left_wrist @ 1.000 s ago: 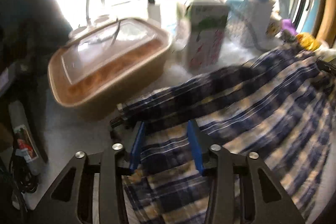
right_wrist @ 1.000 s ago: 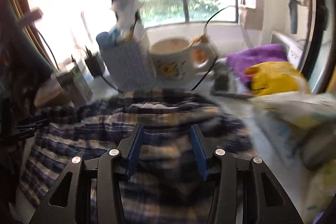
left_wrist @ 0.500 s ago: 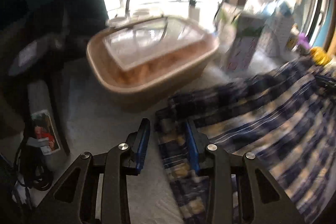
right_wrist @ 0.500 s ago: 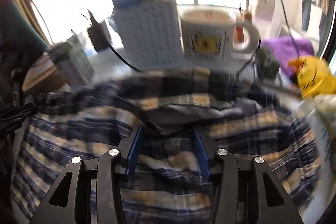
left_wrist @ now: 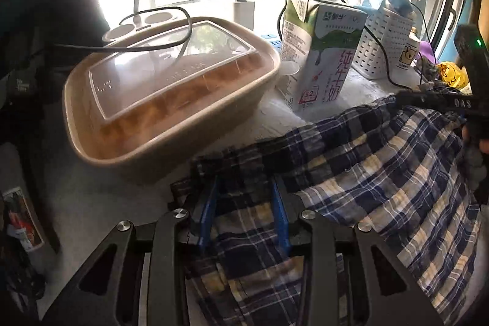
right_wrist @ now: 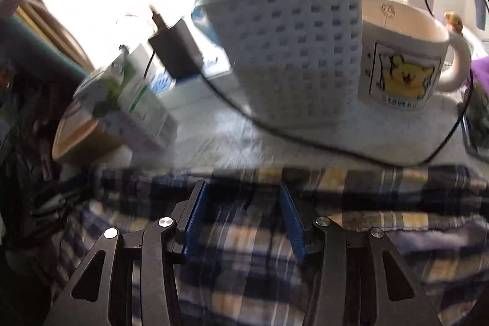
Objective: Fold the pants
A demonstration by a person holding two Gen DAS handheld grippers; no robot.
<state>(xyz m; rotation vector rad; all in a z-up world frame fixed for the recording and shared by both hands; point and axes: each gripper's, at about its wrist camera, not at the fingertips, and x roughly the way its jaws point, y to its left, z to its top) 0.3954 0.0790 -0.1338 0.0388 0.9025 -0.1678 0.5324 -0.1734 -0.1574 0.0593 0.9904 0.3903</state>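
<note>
The pants (left_wrist: pixel 366 173) are blue, white and yellow plaid and lie spread on a white table. In the left wrist view my left gripper (left_wrist: pixel 244 188) is open, its blue pads on either side of the cloth's left corner, next to the beige container. My right gripper (right_wrist: pixel 241 191) is open over the pants' far edge (right_wrist: pixel 305 182); the plaid fills the lower half of that blurred view. The right gripper's black body (left_wrist: pixel 443 103) shows at the right of the left wrist view, on the cloth's far right corner.
A beige lidded food container (left_wrist: pixel 165 93) with a cable over it sits just left of the pants. A milk carton (left_wrist: pixel 321 57), a white perforated basket (right_wrist: pixel 290 51) and a bear mug (right_wrist: pixel 403 63) stand behind the cloth, with a black cable (right_wrist: pixel 336 148) across the table.
Both grippers moved forward toward the pants' far edge. The left went left past the corner, then back onto it; basket and mug now loom close in the right view. Jaws stayed open.
</note>
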